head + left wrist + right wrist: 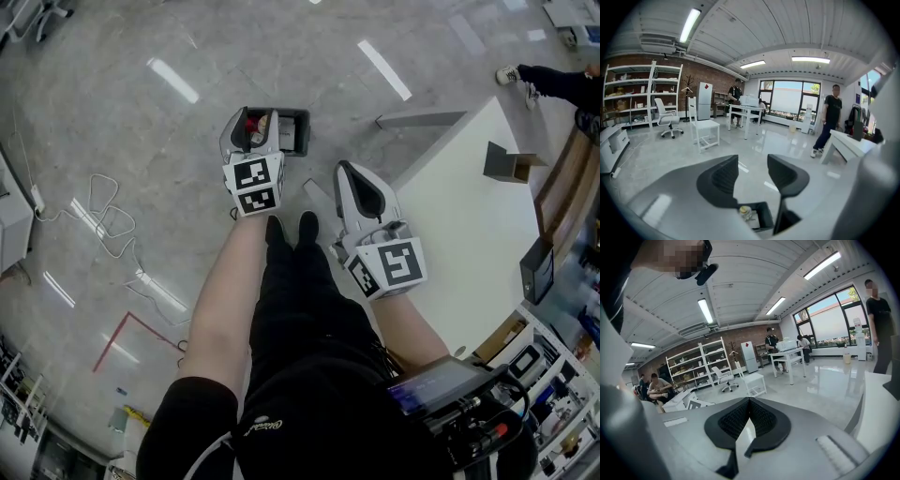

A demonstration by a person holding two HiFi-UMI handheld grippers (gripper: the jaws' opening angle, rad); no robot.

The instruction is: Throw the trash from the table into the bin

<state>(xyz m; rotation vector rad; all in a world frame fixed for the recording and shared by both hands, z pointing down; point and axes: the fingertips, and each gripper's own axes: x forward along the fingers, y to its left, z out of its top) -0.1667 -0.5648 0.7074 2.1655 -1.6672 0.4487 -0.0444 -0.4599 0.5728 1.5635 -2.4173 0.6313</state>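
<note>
A black bin (298, 131) stands on the grey floor just ahead of my feet. My left gripper (251, 120) hangs over its left end. In the left gripper view its jaws (752, 165) stand open with nothing between them, and the bin (765, 219) lies right below with crumpled trash (746, 213) inside. My right gripper (349, 173) is lower right of the bin, by the corner of the white table (459, 206). In the right gripper view its pads (749, 403) meet and hold nothing.
On the table stand a dark open box (506, 161) and a black device (536, 270) near its far edge. A white cable (103, 220) and red tape lines (122, 337) lie on the floor to the left. A person (829, 123) stands beyond the table.
</note>
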